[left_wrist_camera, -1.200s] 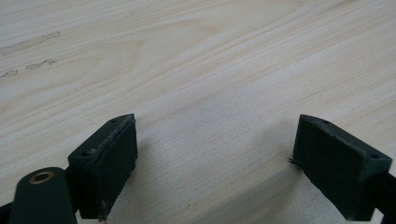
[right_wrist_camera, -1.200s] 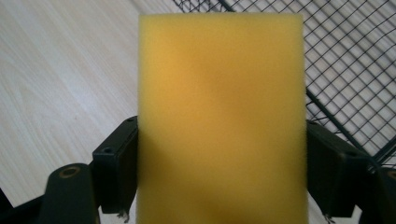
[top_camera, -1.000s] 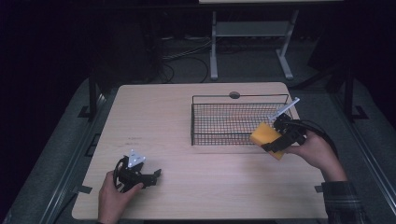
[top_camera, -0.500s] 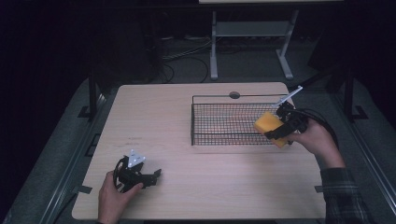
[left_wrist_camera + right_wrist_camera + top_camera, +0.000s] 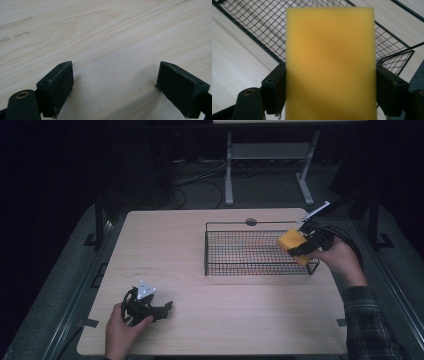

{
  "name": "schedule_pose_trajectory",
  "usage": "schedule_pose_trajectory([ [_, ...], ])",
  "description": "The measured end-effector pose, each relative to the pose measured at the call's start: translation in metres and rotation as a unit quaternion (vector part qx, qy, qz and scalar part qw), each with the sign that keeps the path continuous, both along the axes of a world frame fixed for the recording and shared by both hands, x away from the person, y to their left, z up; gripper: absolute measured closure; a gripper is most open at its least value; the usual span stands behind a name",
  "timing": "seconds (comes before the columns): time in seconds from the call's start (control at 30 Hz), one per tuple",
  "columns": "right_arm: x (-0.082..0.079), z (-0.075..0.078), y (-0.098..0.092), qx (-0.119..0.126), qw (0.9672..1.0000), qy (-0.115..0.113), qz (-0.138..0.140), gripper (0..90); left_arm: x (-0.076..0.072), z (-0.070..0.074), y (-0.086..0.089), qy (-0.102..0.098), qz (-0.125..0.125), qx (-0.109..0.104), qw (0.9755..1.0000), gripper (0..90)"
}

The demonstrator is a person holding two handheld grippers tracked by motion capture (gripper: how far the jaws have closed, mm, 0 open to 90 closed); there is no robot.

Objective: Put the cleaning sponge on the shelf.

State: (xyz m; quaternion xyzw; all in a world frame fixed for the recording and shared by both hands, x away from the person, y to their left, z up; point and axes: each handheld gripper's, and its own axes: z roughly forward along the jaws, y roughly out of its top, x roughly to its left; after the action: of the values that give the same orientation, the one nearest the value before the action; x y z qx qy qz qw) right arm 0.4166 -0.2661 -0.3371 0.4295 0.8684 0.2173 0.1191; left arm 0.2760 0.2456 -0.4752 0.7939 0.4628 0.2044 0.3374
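The right tool (image 5: 300, 251) grips a yellow sponge (image 5: 293, 244) between its jaws — the pads pressed on both sides — and has carried it from the near right corner of the wire basket (image 5: 235, 270) to above the basket's right end, a little farther from the person than a second ago. The left tool (image 5: 162, 309) rests unmoved on the light wooden worktop (image 5: 170, 240) — jaws spread wide, nothing between them.

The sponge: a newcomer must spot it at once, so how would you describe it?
Find the pale wooden table, then the black wire basket on its right half. At the basket's right end, the right hand-held gripper clamps the sponge: the only yellow, soft block there.
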Motion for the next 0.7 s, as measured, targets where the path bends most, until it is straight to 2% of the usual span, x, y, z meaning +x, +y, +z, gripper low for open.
schedule_pose_trajectory([
  [0.47,0.029,-0.019,-0.014,0.006,0.9987,-0.001,-0.050,22.5,0.000,0.000,0.000,0.000,0.000,0.000,1.0000,13.0],
  [0.7,0.037,-0.028,-0.011,0.005,0.9983,0.007,-0.057,22.5,0.000,0.000,0.000,0.000,0.000,0.000,1.0000,13.0],
])
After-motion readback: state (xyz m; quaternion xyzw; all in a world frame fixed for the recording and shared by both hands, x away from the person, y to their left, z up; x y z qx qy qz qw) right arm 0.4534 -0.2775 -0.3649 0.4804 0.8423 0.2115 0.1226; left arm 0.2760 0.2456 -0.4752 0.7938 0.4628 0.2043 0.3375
